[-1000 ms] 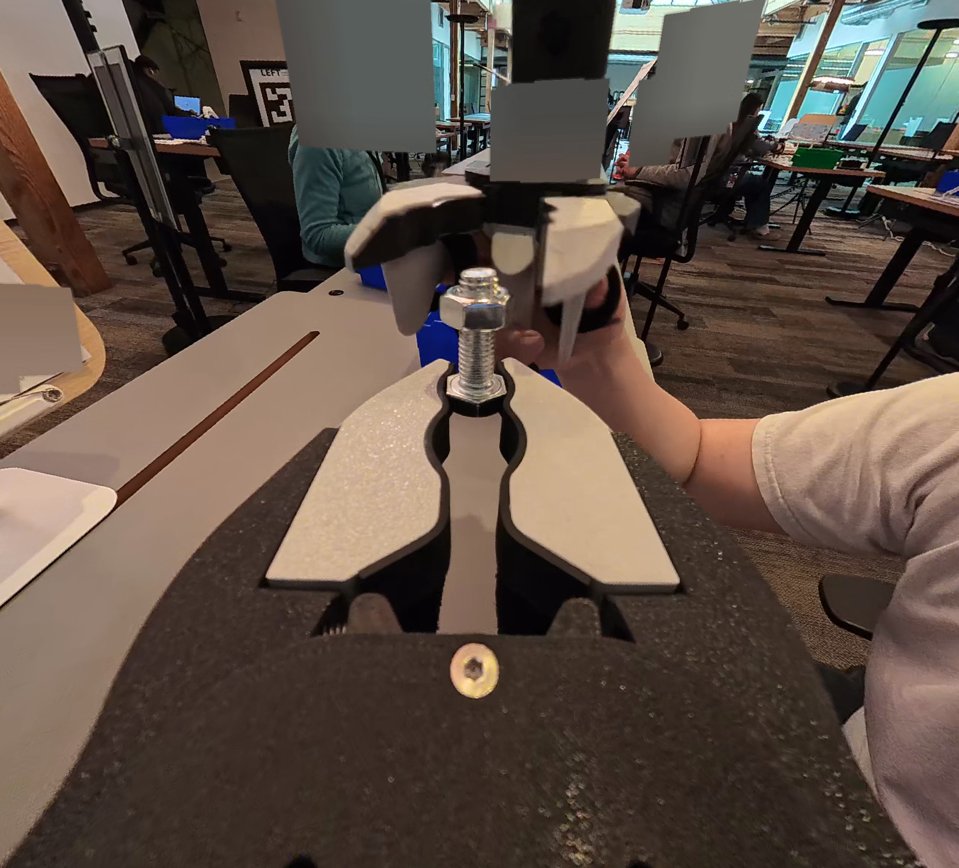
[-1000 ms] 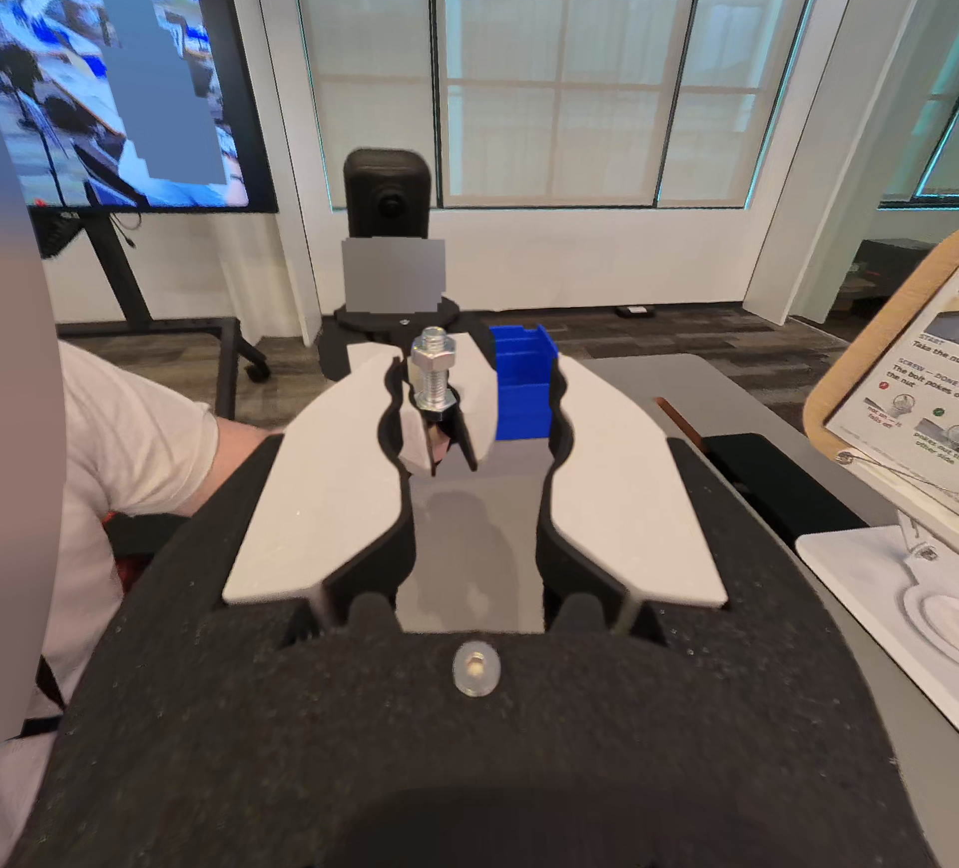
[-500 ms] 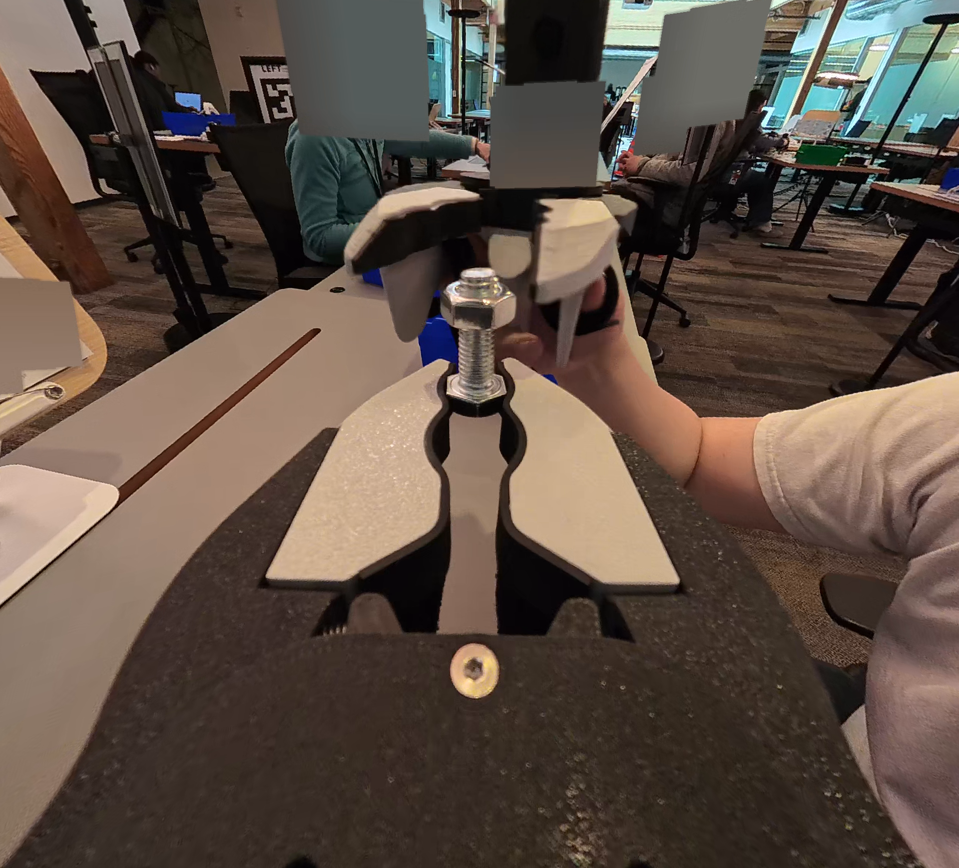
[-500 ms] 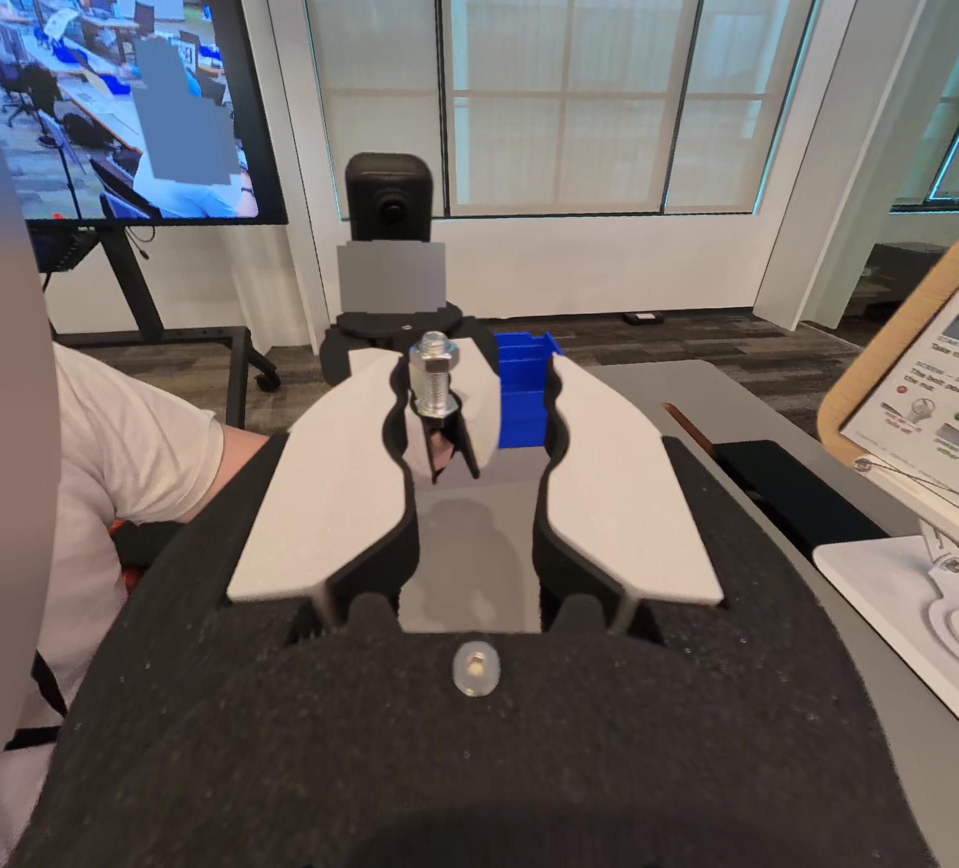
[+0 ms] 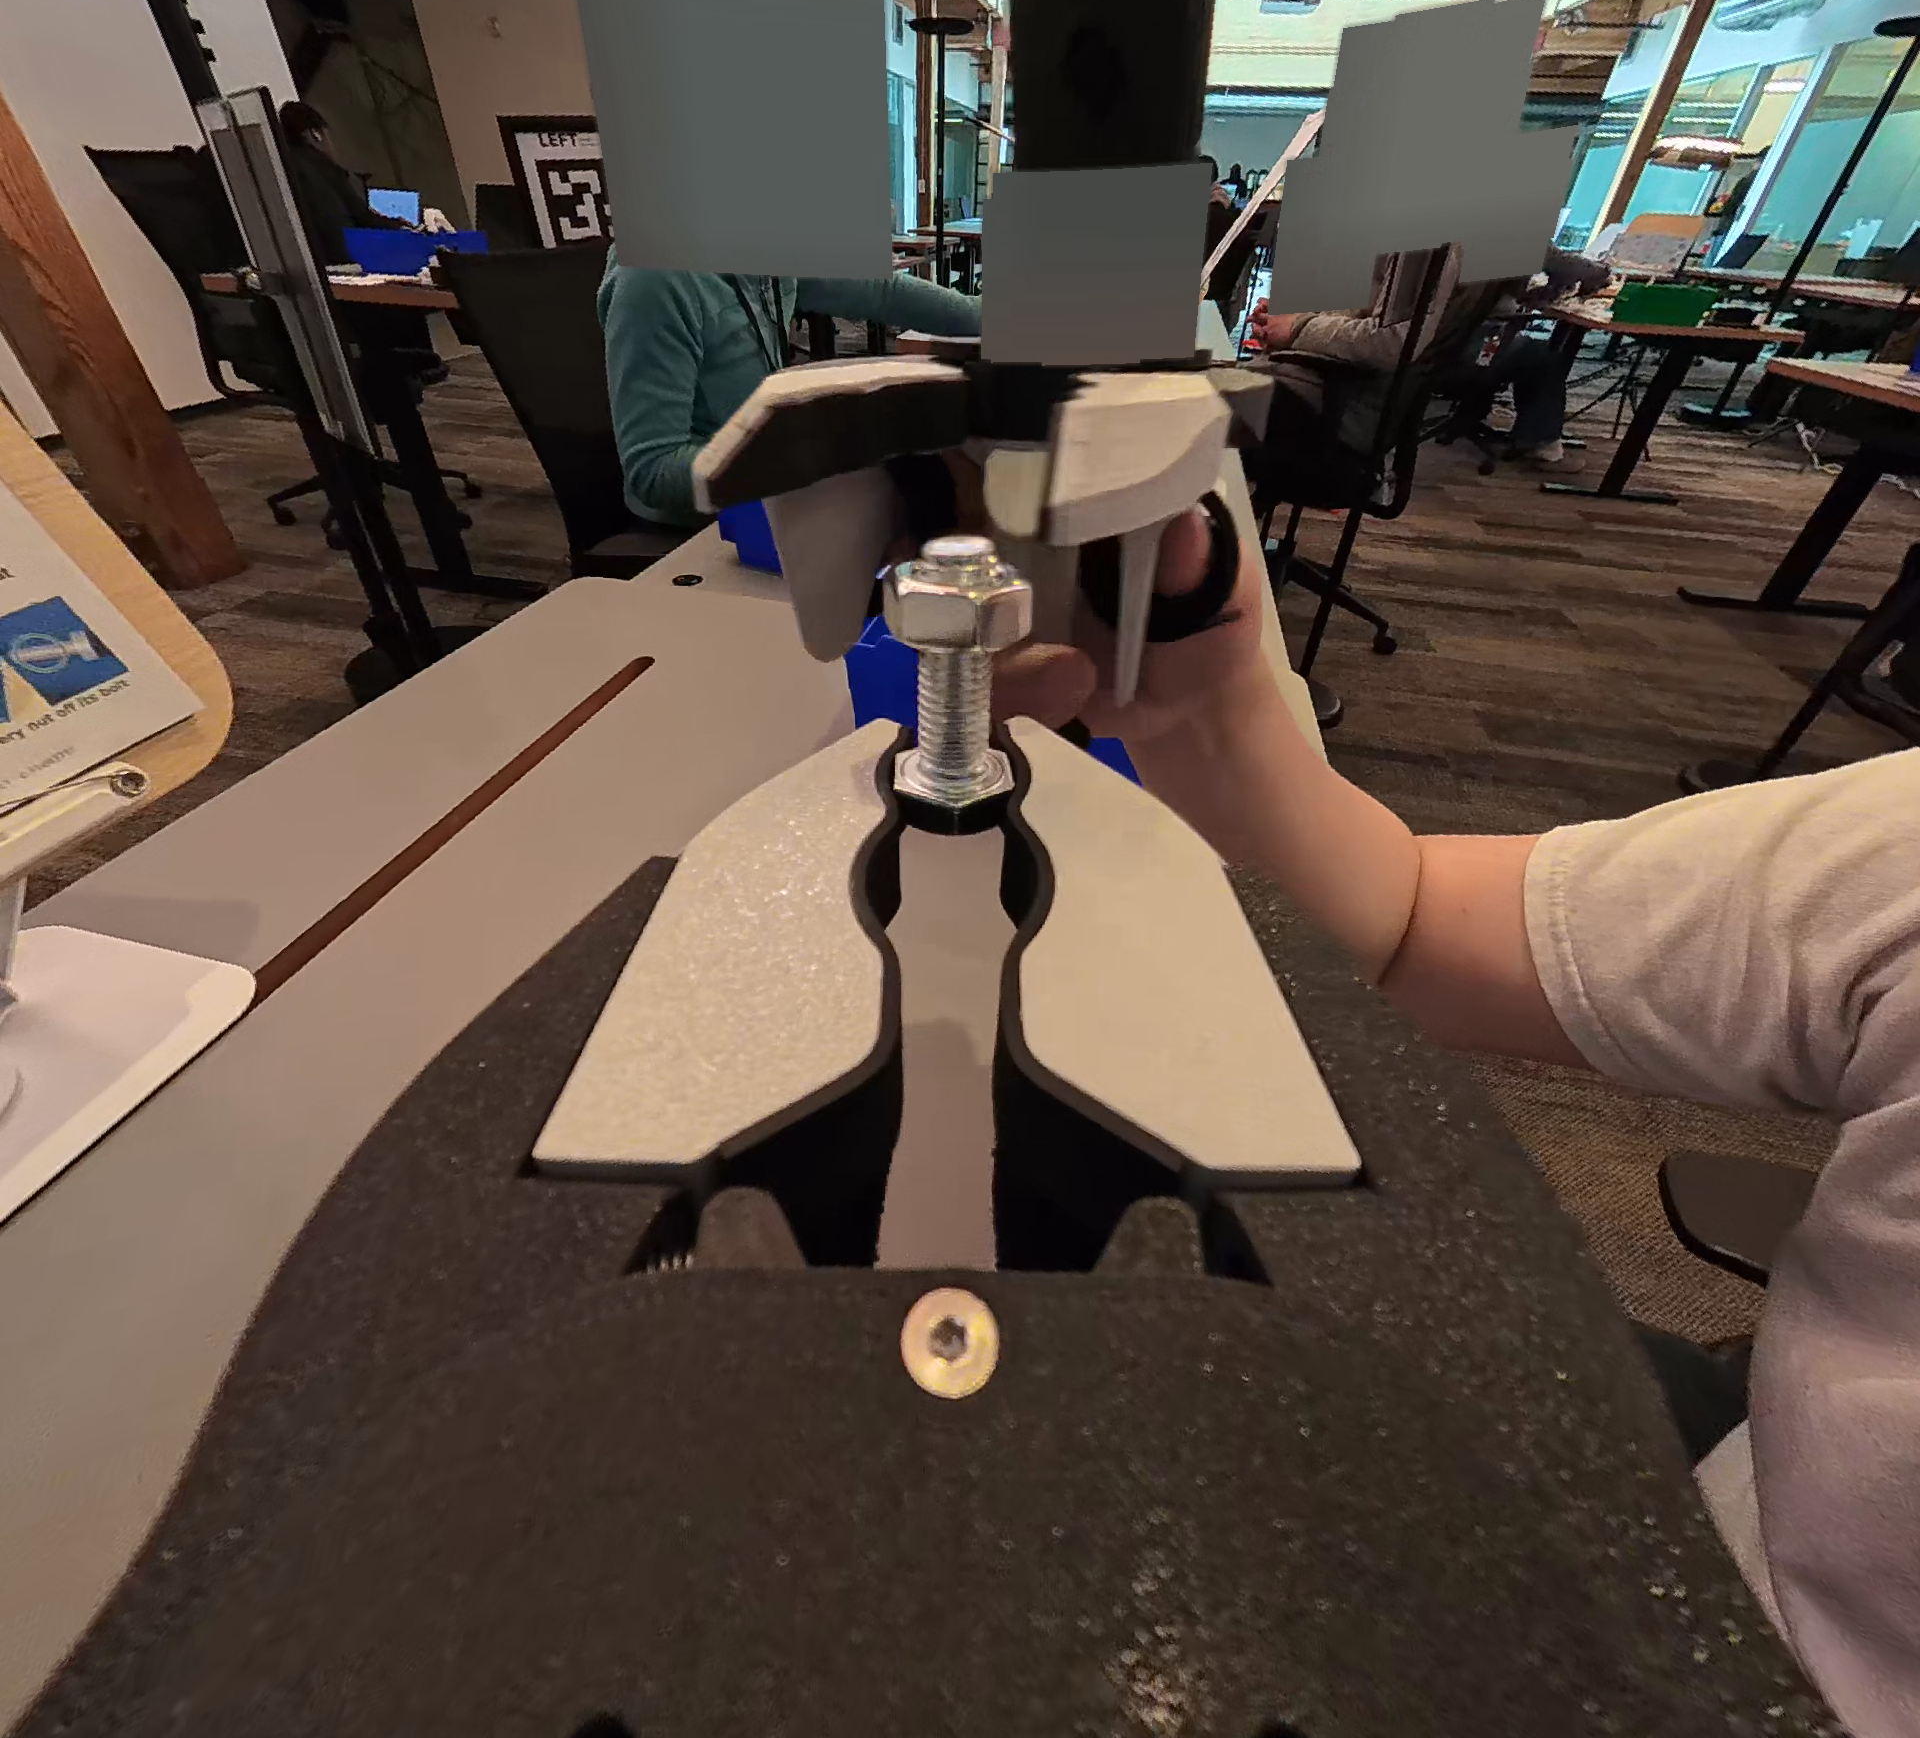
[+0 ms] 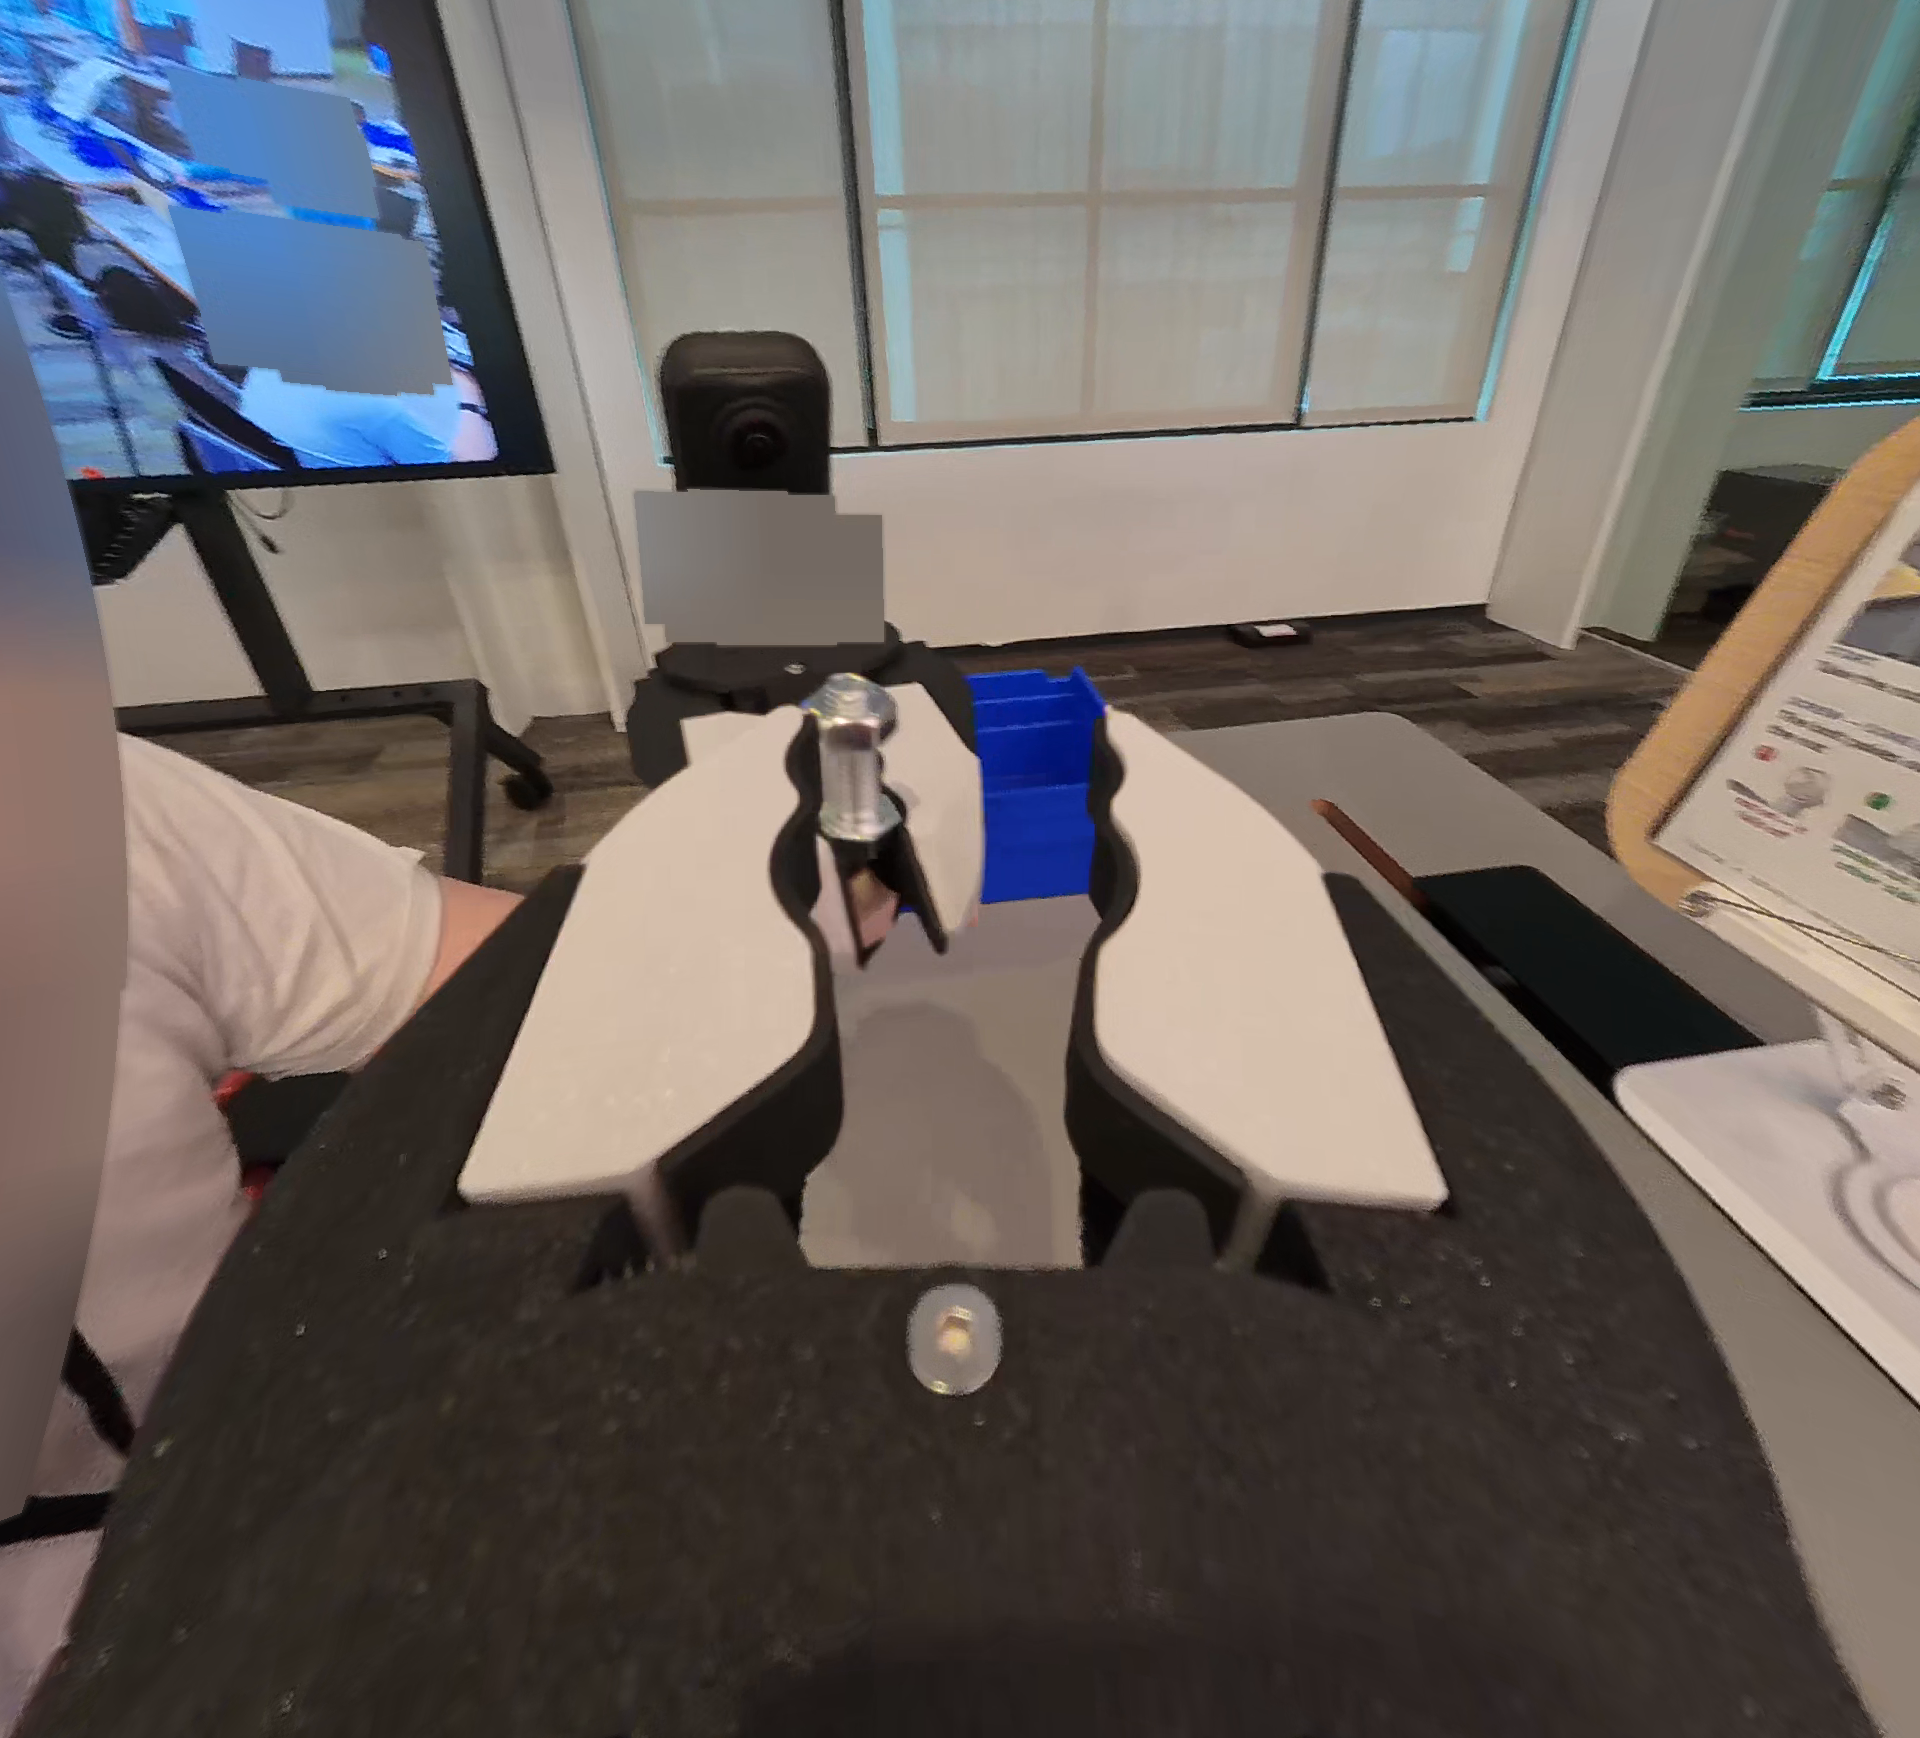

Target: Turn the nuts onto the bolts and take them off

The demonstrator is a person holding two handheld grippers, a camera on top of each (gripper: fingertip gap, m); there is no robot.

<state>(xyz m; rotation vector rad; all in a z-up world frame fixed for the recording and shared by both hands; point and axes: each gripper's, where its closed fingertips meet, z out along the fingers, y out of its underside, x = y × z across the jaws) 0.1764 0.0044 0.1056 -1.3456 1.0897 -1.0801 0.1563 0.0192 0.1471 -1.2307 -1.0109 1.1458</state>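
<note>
My left tongs (image 5: 951, 779) are clamped on the bolt's head, so the bolt (image 5: 954, 712) stands upright at their tips, above the table (image 5: 312, 857). The nut (image 5: 958, 613) sits near the threaded top. My right tongs (image 6: 951, 805) gape wide and empty just beyond, nearer the nut, and must close across that vertical axis.

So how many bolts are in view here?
1. The bolt stands upright, its lower end clamped in the left gripper, a nut near its top. The blue bin behind could hide more.
</note>
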